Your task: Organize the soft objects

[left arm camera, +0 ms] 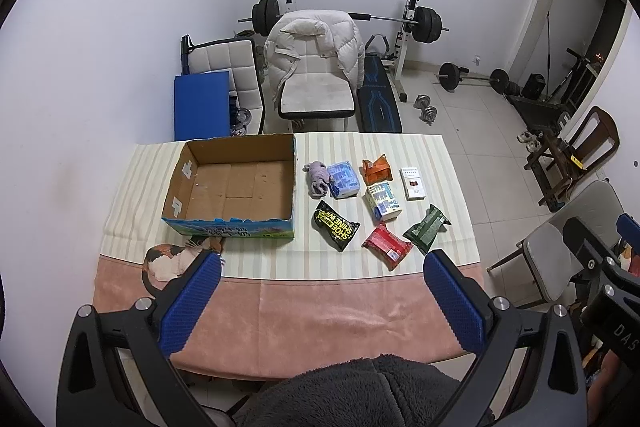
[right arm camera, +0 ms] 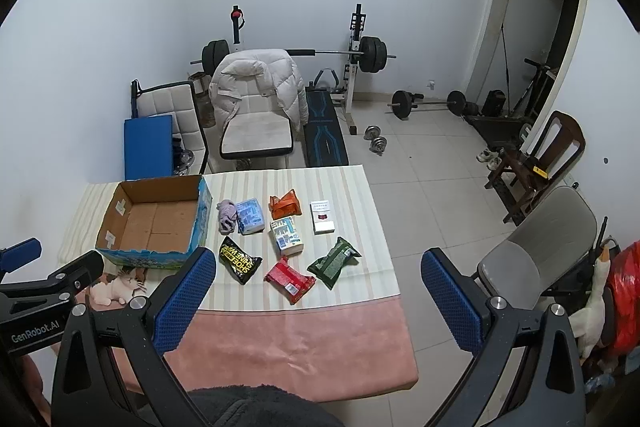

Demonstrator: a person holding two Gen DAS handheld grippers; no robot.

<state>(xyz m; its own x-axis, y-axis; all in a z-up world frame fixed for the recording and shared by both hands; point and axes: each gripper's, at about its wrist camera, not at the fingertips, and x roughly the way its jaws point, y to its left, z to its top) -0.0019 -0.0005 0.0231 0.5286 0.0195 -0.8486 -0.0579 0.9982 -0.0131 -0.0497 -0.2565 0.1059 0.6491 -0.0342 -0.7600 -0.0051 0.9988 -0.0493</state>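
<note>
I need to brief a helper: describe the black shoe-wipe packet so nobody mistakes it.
Start at the open cardboard box on the striped cloth. Just past its near right corner lies the black packet. Alone among the packets, it is black with yellow SHOE SHINE lettering.

- A box [left arm camera: 232,183] sits on the left of the table [left arm camera: 320,311].
- Packets lie right of it: a shoe-wipe pack [left arm camera: 335,230] nearest, a tissue pack [left arm camera: 342,179] behind that.
- A carton [left arm camera: 412,183] lies farthest right.
- A chair [left arm camera: 316,83] stands behind the table.
</note>
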